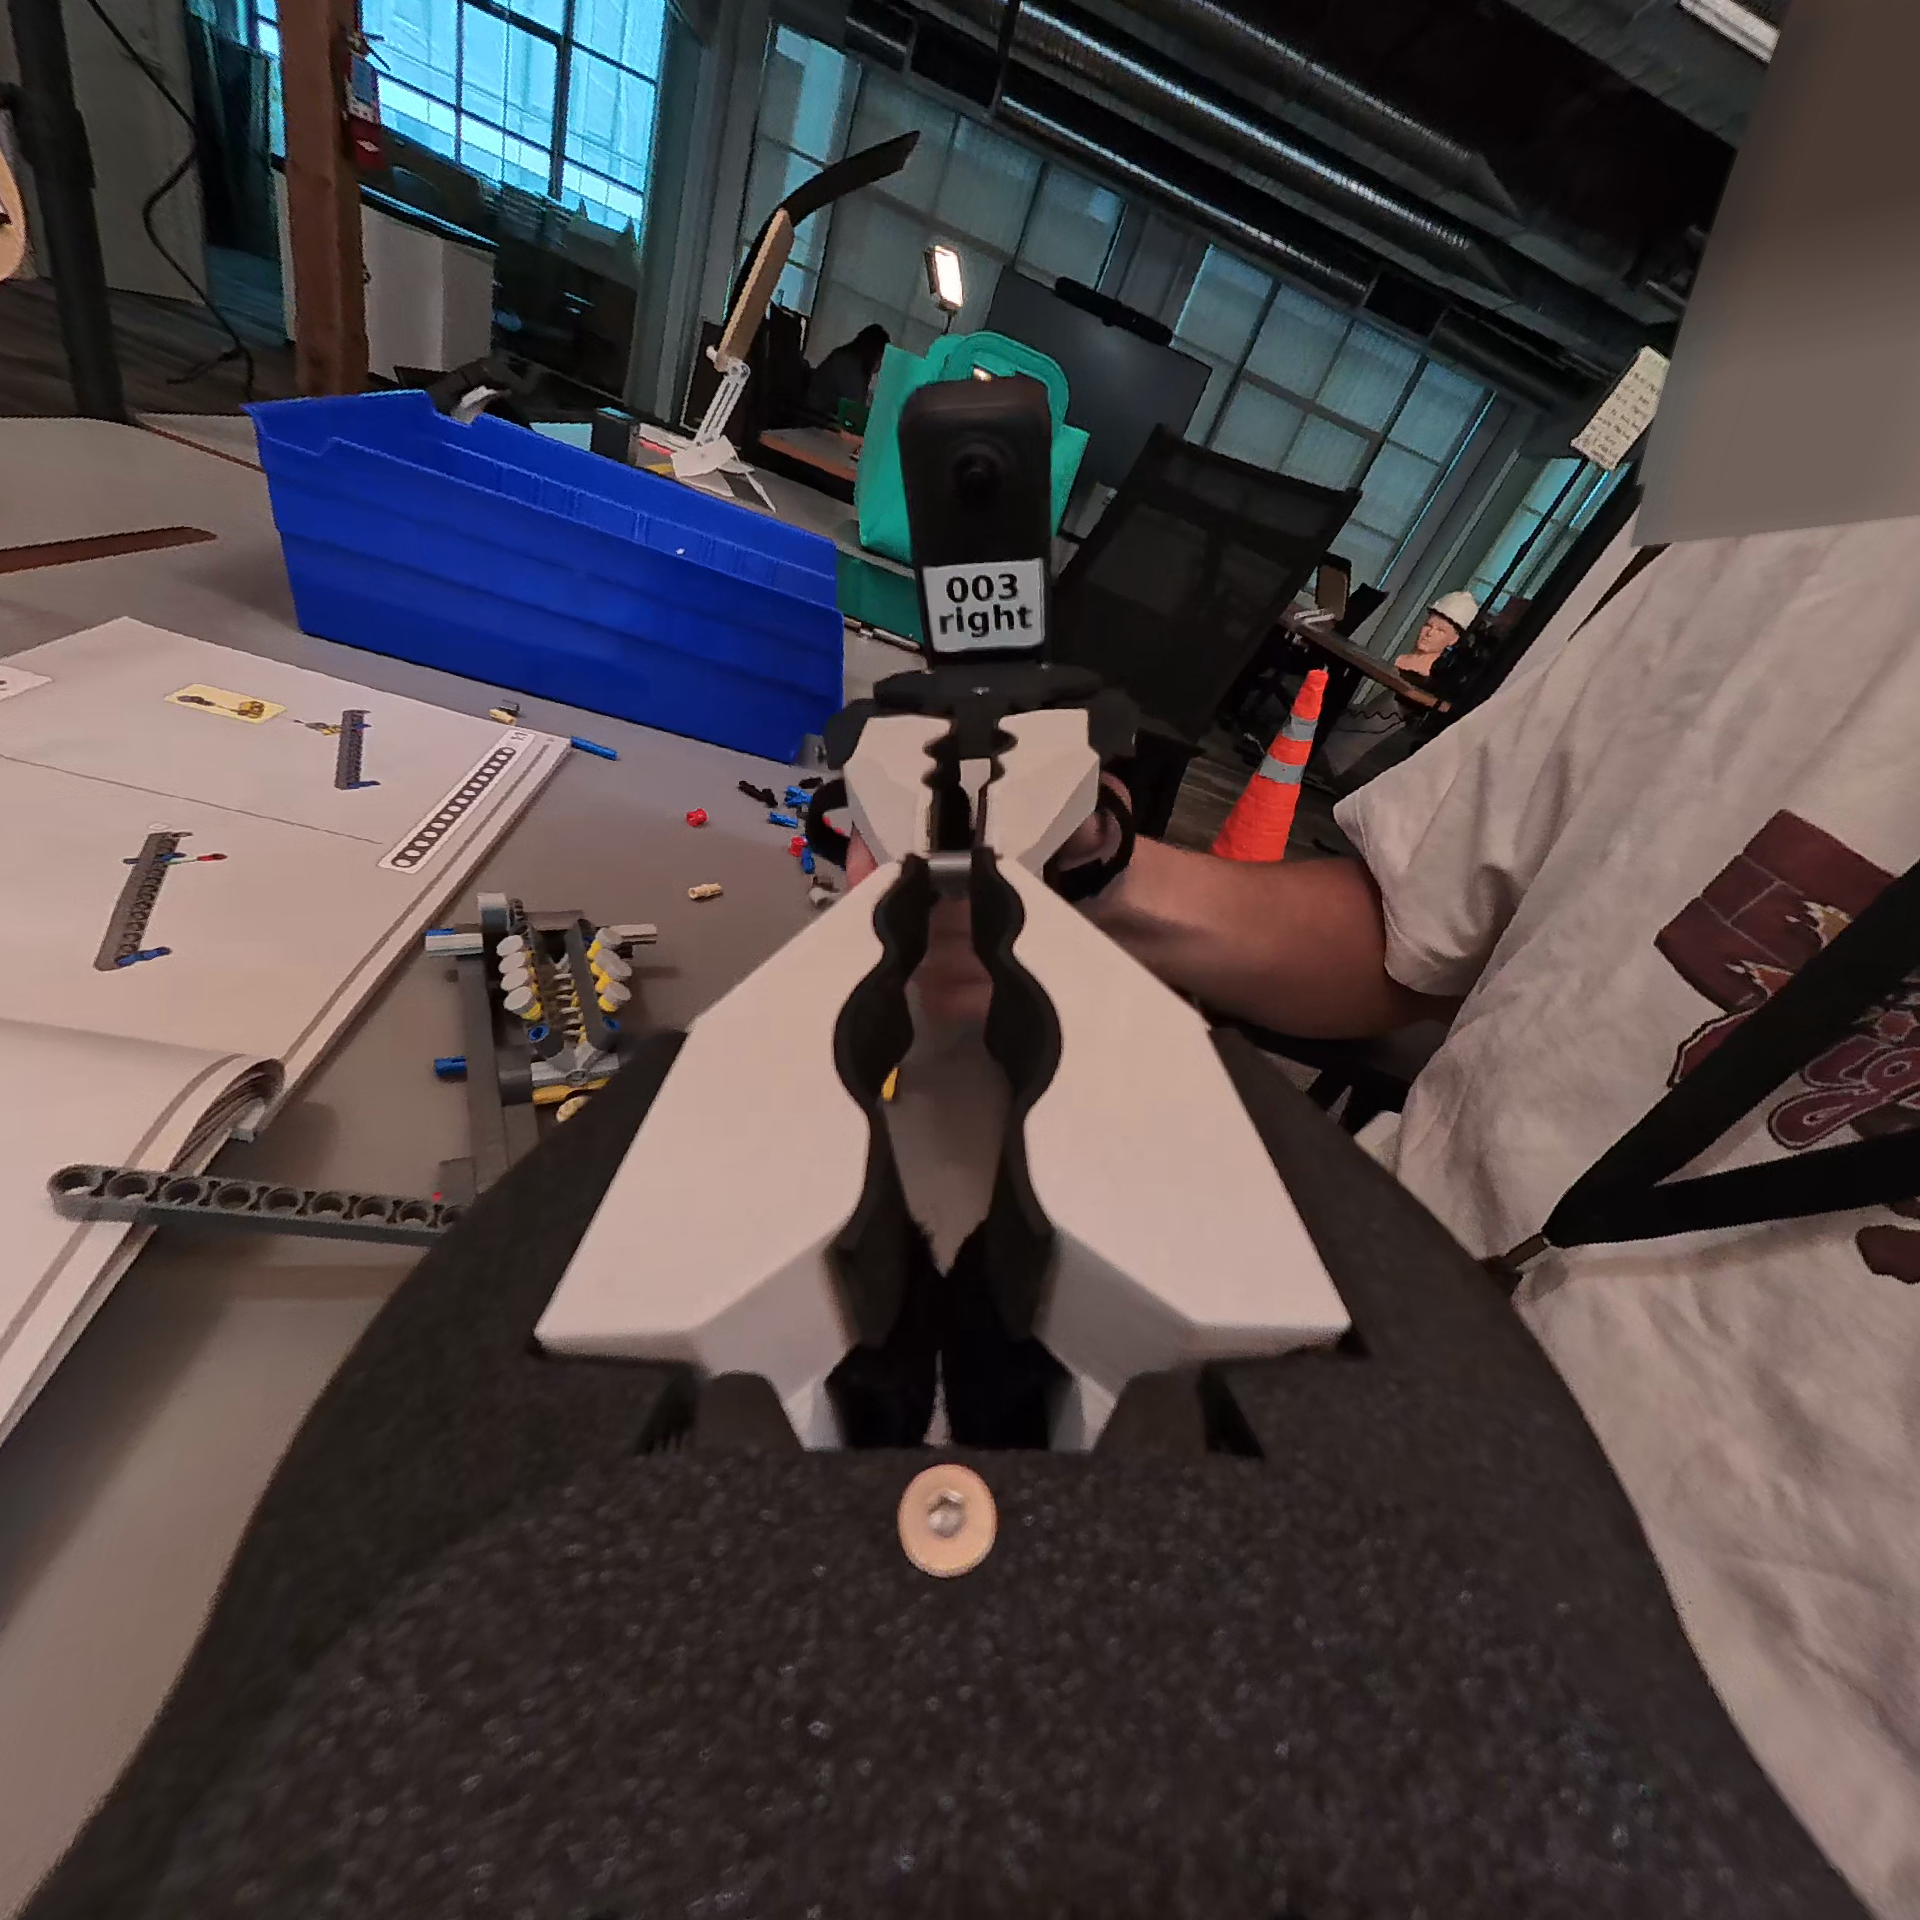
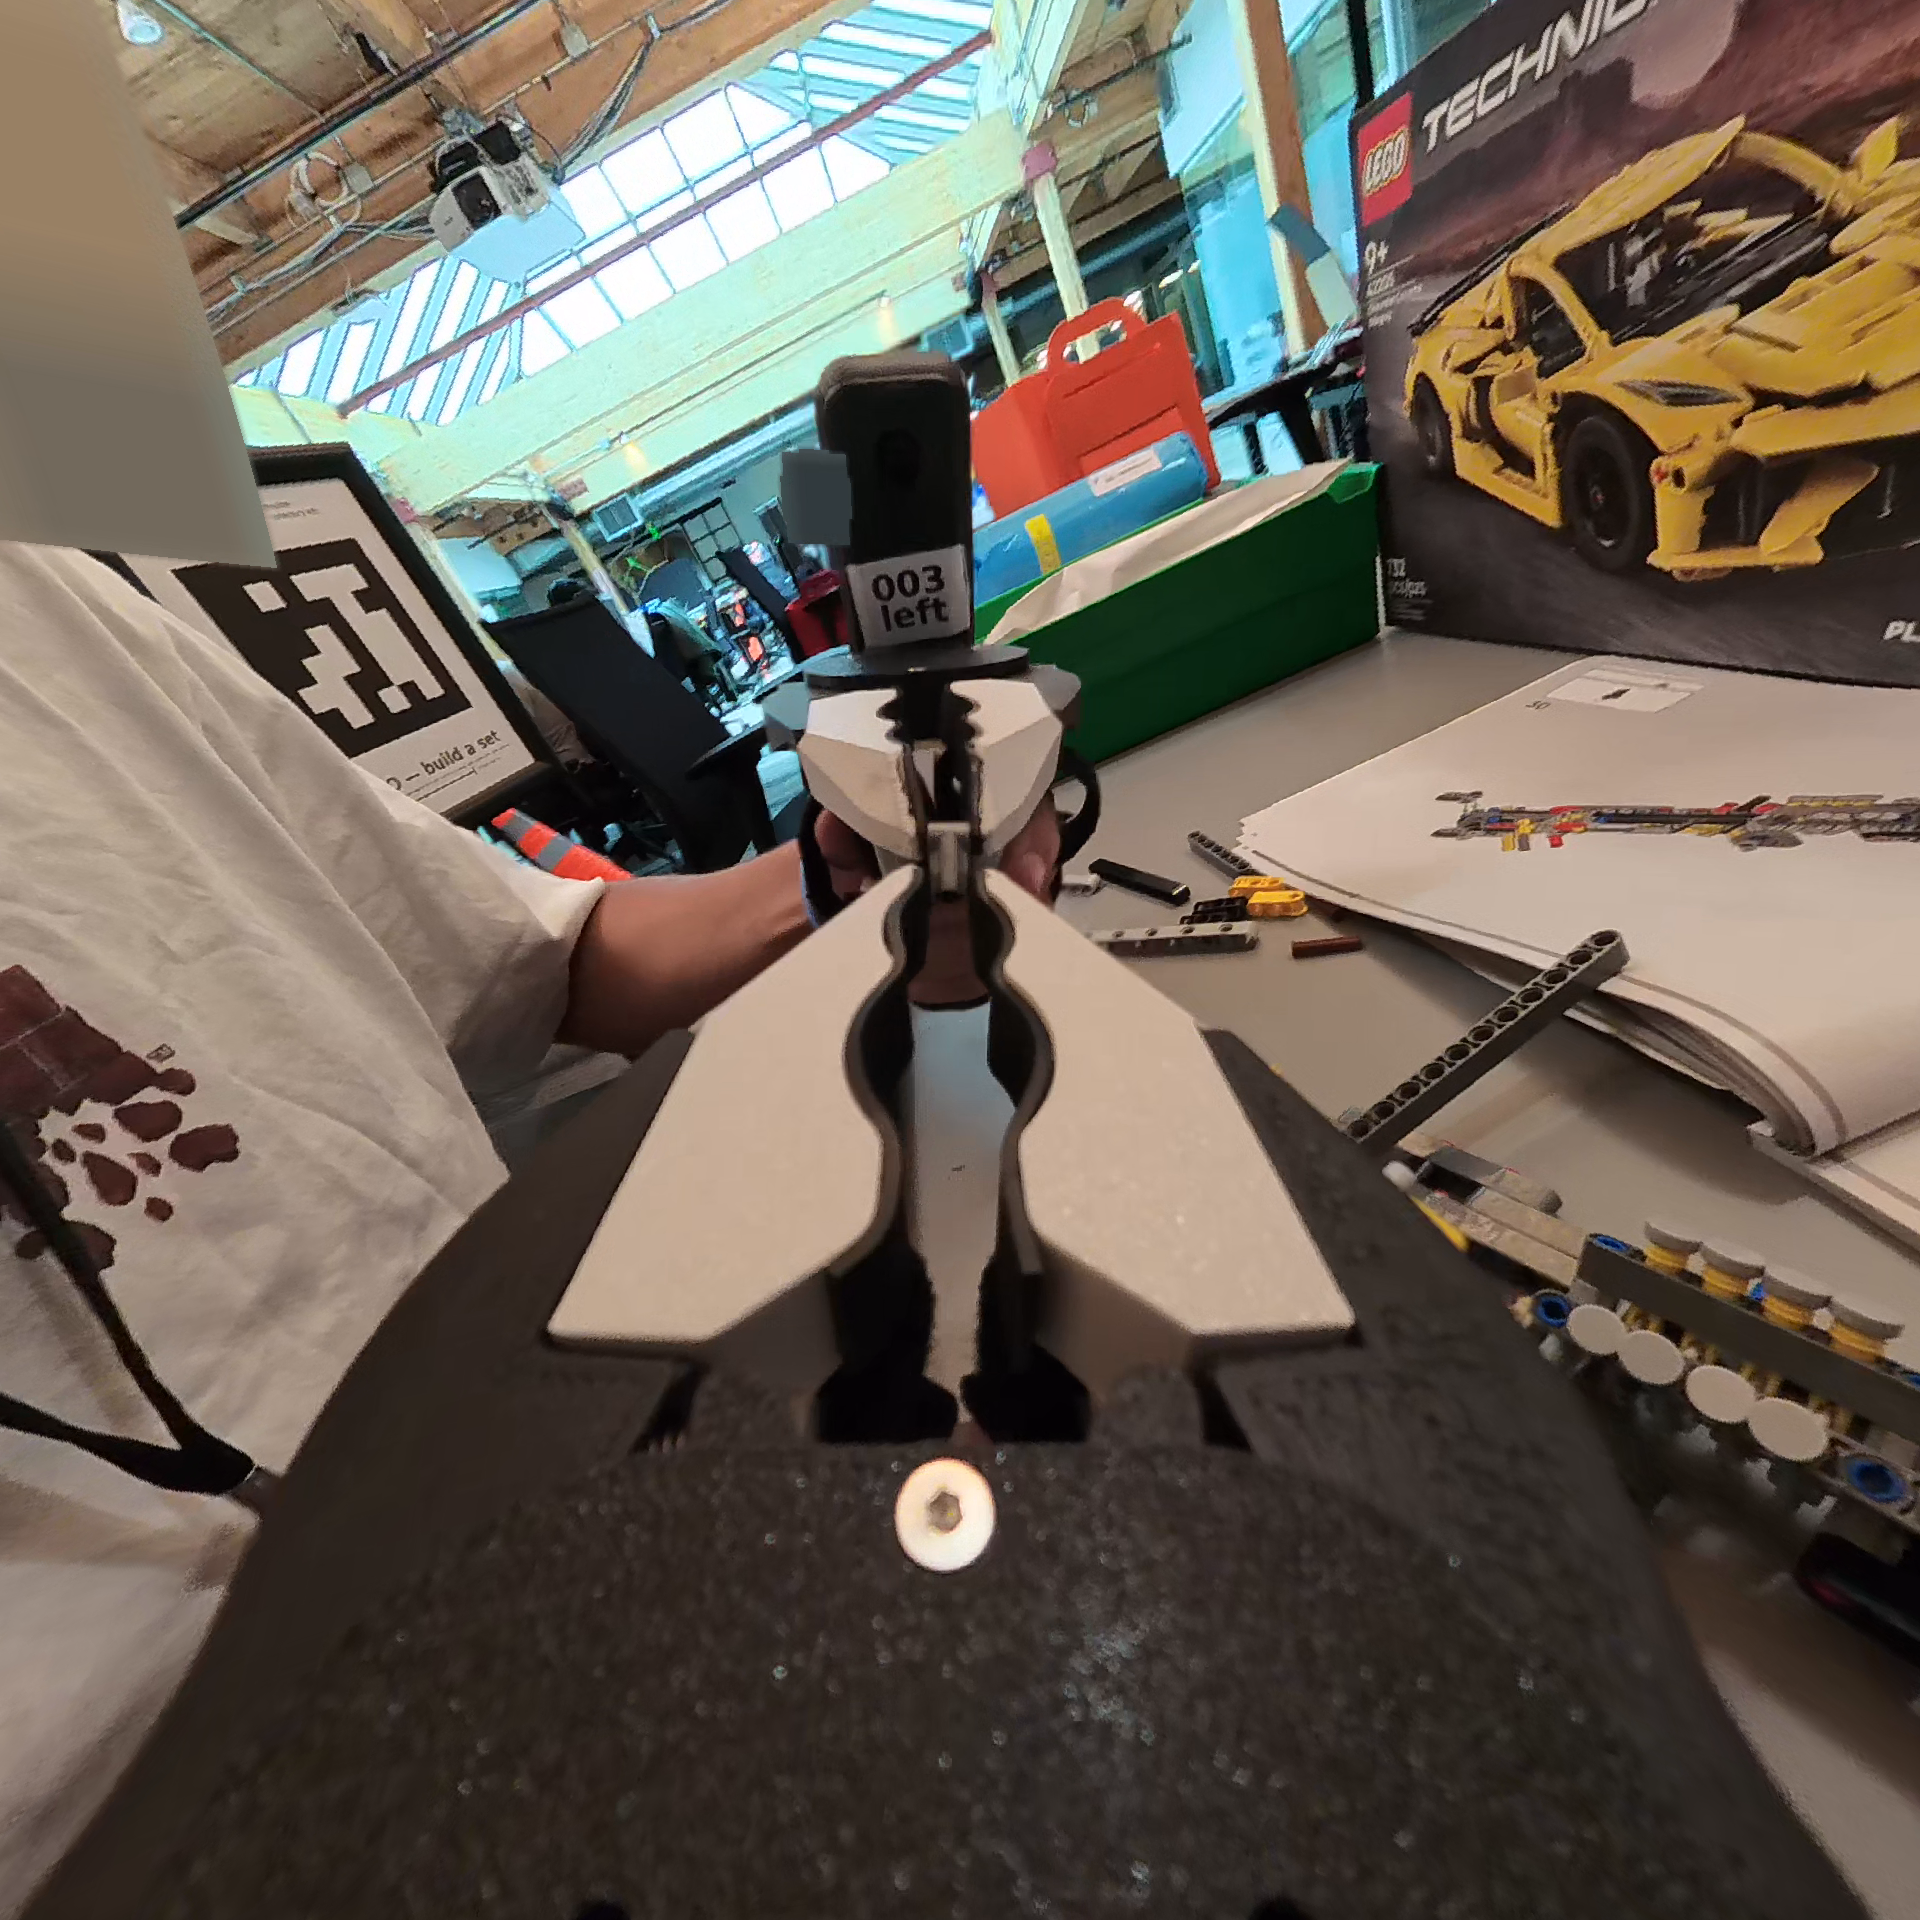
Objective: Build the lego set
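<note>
My two grippers face each other tip to tip above the table. A small light grey Lego piece sits where the tips meet, and it also shows in the right wrist view. My left gripper is shut on one end of it. My right gripper is shut on the other end. The right gripper also shows farther off in the left wrist view, and the left one in the right wrist view. The partly built grey and yellow engine assembly lies on the table, seen also in the right wrist view.
A long grey beam lies by the open instruction book. A blue bin stands behind, with loose pins beside it. The set's box and a green bin stand at the table's far side. A person's torso is close by. Only a small space, under 4 cm, lies between the two pairs of fingers.
</note>
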